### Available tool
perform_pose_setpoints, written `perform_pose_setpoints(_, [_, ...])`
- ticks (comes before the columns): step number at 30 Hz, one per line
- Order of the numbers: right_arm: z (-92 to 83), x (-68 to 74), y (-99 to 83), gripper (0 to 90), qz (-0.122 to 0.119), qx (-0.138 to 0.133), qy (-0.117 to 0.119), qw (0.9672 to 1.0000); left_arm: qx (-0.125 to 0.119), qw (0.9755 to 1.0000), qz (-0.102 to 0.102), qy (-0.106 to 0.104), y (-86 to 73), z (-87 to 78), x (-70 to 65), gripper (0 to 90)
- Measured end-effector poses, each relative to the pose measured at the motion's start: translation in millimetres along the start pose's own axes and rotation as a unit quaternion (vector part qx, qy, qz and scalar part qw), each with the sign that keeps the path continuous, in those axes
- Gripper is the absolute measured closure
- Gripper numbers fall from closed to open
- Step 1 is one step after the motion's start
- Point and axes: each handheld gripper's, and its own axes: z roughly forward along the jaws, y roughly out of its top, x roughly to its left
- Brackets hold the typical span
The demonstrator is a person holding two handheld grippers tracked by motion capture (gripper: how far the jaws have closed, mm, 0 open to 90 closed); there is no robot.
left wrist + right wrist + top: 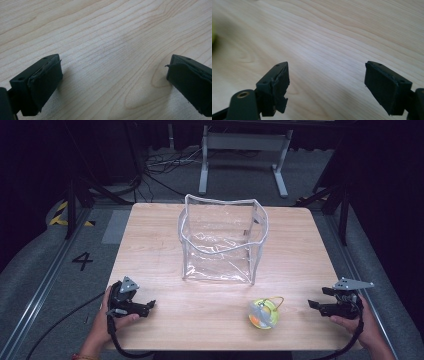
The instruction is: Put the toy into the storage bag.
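High view: the task's thing, as I read it, is the small yellow-green ball [263, 314] with a clear plastic shell and a thin yellow loop, lying on the wooden table [160, 250] between my two tongs, nearer the right gripper [314, 305] than the left gripper [150, 305]. Beyond the ball, farther from both tongs, the clear plastic pouch [222, 240] stands upright with its mouth open and its white-edged rim sagging.

Likely job: lift the ball and drop it into the pouch. Risks, in my judgement: the ball is round and its shell looks slick, so an off-centre pinch could squirt it across the table or off the near edge; the pouch walls are limp, so a nudge at the rim could fold the mouth shut or tip the pouch over; the loop could snag a jaw on release.

Right gripper view: my jaws stand wide apart over bare wood grain [332, 37], nothing between the pads; a blurred yellow-green edge of the ball [213, 37] sits at the far left of the frame, well clear of the jaws.

Left gripper view: the left gripper [113, 72] is likewise spread wide, empty, pointing low over the tabletop [107, 32], pads touching nothing that I can see.
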Motion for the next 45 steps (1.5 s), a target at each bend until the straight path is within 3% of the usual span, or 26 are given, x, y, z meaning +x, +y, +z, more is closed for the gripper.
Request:
perform_pose_setpoints(3, [-12.9, 13.2, 12.3, 20.8, -0.034, 0.01, 0.024, 0.9991, -0.001, 1.0, 0.0, 0.003, -0.1, 0.2, -0.3, 0.5])
perform_pose_setpoints(6, [-22.5, 27.4, 22.0, 21.3, -0.062, 0.023, 0.03, 0.9974, 0.0, 1.0, 0.0, 0.0, -0.1, -0.1, 0.0, 0.5])
perform_pose_setpoints(15, [-30.4, 56.5, 42.8, 22.9, -0.107, 0.035, 0.051, 0.9923, 0.001, 1.0, 0.001, 0.001, -0.1, -0.2, 0.2, 0.5])
perform_pose_setpoints(22, [-36.6, 78.5, 60.3, 24.5, -0.147, 0.043, 0.065, 0.9861, -0.004, 1.0, -0.001, 0.005, -0.6, 0.4, -0.5, 0.5])
perform_pose_setpoints(23, [-38.5, 85.0, 66.1, 25.1, -0.161, 0.047, 0.066, 0.9836, -0.004, 1.0, -0.001, 0.005, -0.5, 0.4, -0.5, 0.5])
perform_pose_setpoints(30, [-40.0, 102.3, 81.0, 26.3, -0.191, 0.058, 0.076, 0.9769, -0.004, 1.0, -0.001, 0.005, -0.6, 0.3, -0.4, 0.5])
perform_pose_setpoints(34, [-42.2, 115.4, 95.7, 27.7, -0.211, 0.073, 0.086, 0.971, -0.004, 1.0, -0.001, 0.005, -0.6, 0.3, -0.5, 0.5])
perform_pose_setpoints(39, [-46.7, 131.9, 111.8, 30.5, -0.24, 0.083, 0.077, 0.9642, -0.005, 1.0, -0.002, 0.007, -0.7, 0.3, -0.6, 0.5])
perform_pose_setpoints(45, [-41.8, 139.6, 123.1, 35.9, -0.256, 0.101, 0.085, 0.9576, -0.005, 1.0, -0.002, 0.007, -0.8, 0.3, -0.7, 0.6])
